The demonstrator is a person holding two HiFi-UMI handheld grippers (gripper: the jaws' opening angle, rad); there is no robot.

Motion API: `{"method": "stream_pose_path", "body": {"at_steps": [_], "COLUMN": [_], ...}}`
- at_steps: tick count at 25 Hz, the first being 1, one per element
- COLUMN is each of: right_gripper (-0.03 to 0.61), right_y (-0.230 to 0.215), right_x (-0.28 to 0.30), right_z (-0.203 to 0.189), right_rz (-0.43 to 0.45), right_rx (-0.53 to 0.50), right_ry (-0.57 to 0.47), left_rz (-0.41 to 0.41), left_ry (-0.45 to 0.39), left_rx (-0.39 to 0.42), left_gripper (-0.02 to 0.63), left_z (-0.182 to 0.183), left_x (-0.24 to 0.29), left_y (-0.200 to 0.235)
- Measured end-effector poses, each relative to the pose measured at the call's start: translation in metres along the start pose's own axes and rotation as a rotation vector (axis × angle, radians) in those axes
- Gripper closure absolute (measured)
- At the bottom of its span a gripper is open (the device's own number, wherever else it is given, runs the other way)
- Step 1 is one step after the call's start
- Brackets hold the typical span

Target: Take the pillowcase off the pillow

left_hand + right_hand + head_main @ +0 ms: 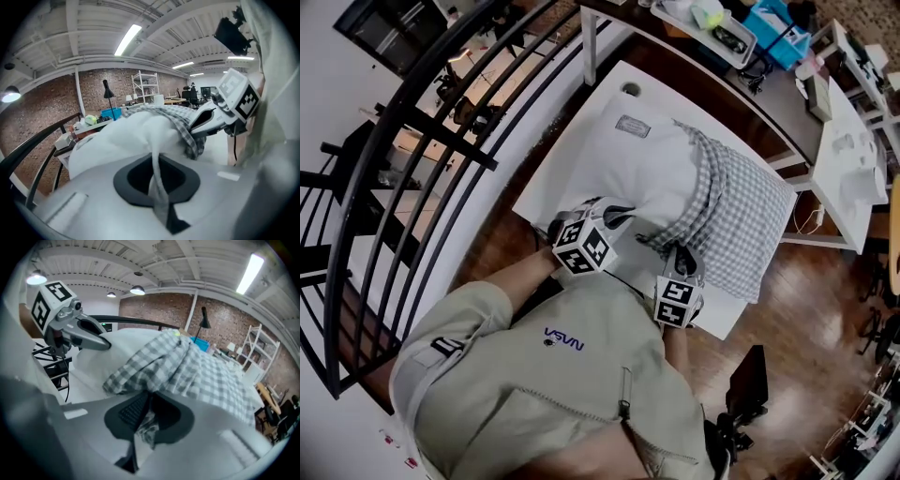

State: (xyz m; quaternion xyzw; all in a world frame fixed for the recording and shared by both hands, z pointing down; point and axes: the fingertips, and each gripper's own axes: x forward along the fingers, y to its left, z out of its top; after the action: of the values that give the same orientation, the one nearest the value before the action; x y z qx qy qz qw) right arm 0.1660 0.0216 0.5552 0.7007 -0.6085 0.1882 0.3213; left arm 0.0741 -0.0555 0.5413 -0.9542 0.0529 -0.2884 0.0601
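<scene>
— White cloth is getting pinched in the left gripper [156,180]. Are its jaws clamping a fold of the pillow [642,169] itself?
— Yes. The right gripper [144,422] is biting down on the bunched hem of the checked pillowcase [736,220]. Both are working at the pillow's near edge, on the table [567,155].
— Where's the case sitting?
— It's covering only the right-hand half and rucking up mid-pillow. The left half is lying bare.
— Handling?
— I'm judging it light, soft and limp. The pillow is squashing rather than resisting, and the case is going to drag and bunch, not slide cleanly. Nothing is looking fragile. Best holds are the hem for the case and a thick pinch of the bare end for the pillow, pulling them apart.
— Any text?
— The jacket [563,338] is showing dark letters, upside down from here, probably NASA. A grey sewn label [632,126] is sitting near the pillow's far corner, too small to read. The marker cubes [581,246] are carrying square patterns only.
</scene>
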Motion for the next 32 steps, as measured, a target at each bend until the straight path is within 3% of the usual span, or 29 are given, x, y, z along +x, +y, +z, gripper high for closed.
{"method": "stream_pose_path", "body": {"at_steps": [6, 10, 12, 19, 23, 26, 29, 30, 32], "right_gripper": [0.555, 0.567, 0.572, 0.571, 0.535, 0.423, 0.418, 0.418, 0.418], "right_y": [-0.052, -0.094, -0.105, -0.083, -0.075, -0.071, -0.063, -0.062, -0.066], "right_x": [-0.042, -0.056, -0.057, -0.029, -0.031, -0.044, -0.064, -0.069, -0.072], "right_z": [0.018, -0.002, -0.026, -0.100, -0.097, -0.070, -0.010, 0.013, 0.055], "right_rz": [-0.161, -0.272, -0.287, -0.145, -0.022, 0.087, 0.156, 0.173, 0.187], "right_rx": [-0.040, -0.077, -0.043, 0.108, 0.184, 0.223, 0.161, 0.139, 0.111], "right_ry": [-0.059, 0.000, 0.054, 0.234, 0.240, 0.191, 0.042, -0.023, -0.138], "left_rz": [0.106, 0.133, 0.122, -0.033, -0.119, -0.135, -0.117, -0.106, -0.062], "left_ry": [-0.117, -0.123, -0.102, 0.012, -0.019, -0.092, -0.226, -0.288, -0.375], "left_rx": [-0.074, -0.132, -0.178, -0.262, -0.241, -0.145, -0.065, -0.066, -0.080], "left_gripper": [0.601, 0.603, 0.603, 0.600, 0.545, 0.512, 0.528, 0.572, 0.577], "left_z": [0.043, 0.035, 0.020, -0.037, -0.031, -0.001, 0.046, 0.066, 0.096], "left_x": [-0.032, -0.049, -0.054, -0.029, -0.033, -0.050, -0.067, -0.073, -0.078], "left_y": [0.047, 0.065, 0.067, 0.013, -0.003, -0.005, 0.001, 0.007, 0.026]}}
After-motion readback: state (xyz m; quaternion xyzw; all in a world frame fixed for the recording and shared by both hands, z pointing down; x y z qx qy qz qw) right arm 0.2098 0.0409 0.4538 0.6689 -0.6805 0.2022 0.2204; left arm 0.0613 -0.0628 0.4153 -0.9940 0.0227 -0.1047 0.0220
